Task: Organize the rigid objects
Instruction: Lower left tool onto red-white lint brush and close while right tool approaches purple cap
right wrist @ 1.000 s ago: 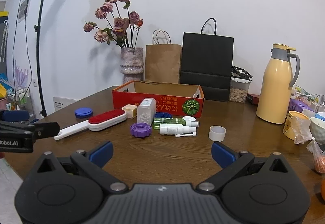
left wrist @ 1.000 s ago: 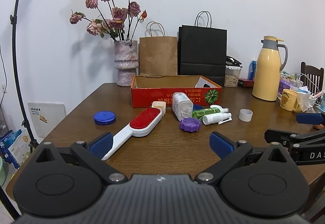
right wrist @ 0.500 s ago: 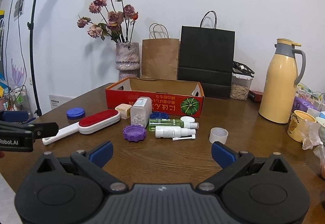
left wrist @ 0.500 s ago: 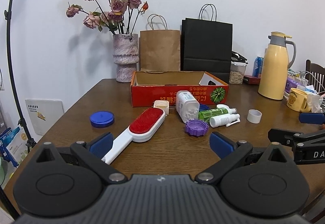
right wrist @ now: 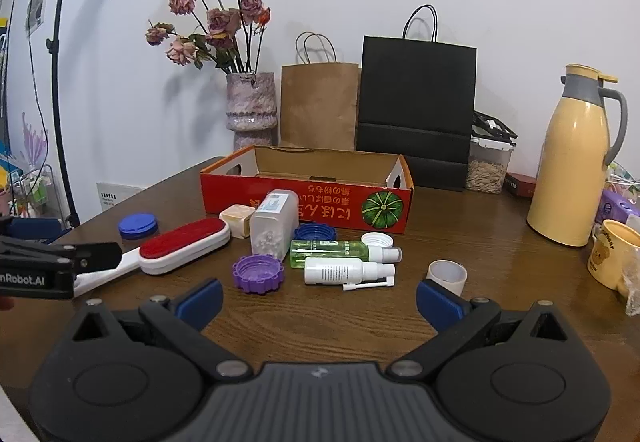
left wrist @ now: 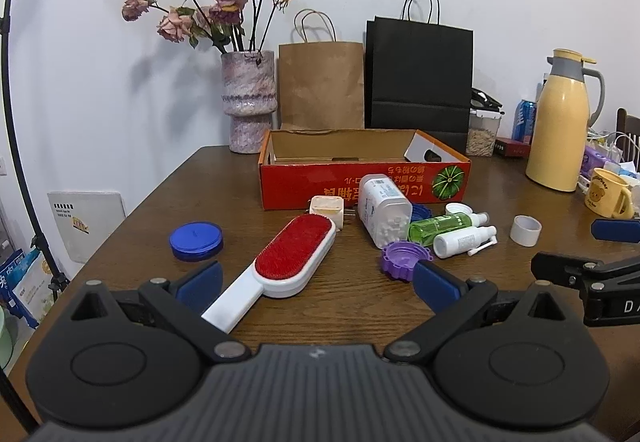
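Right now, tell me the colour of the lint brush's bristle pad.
Red, set in a white body; the lint brush shows best in the left wrist view.

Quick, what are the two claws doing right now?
Left claw: open, holding nothing.
Right claw: open, holding nothing.

Each black hand-held gripper [left wrist: 316, 284] has blue finger pads [left wrist: 434, 284], silver screws and round side discs.

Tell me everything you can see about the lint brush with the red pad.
The white plastic lint brush with a red fuzzy oval pad lies flat on the brown wooden table, pad up. Its flat white handle points towards the open left claw, which is not gripping it. The head end is close to a small cream cube; contact is unclear.
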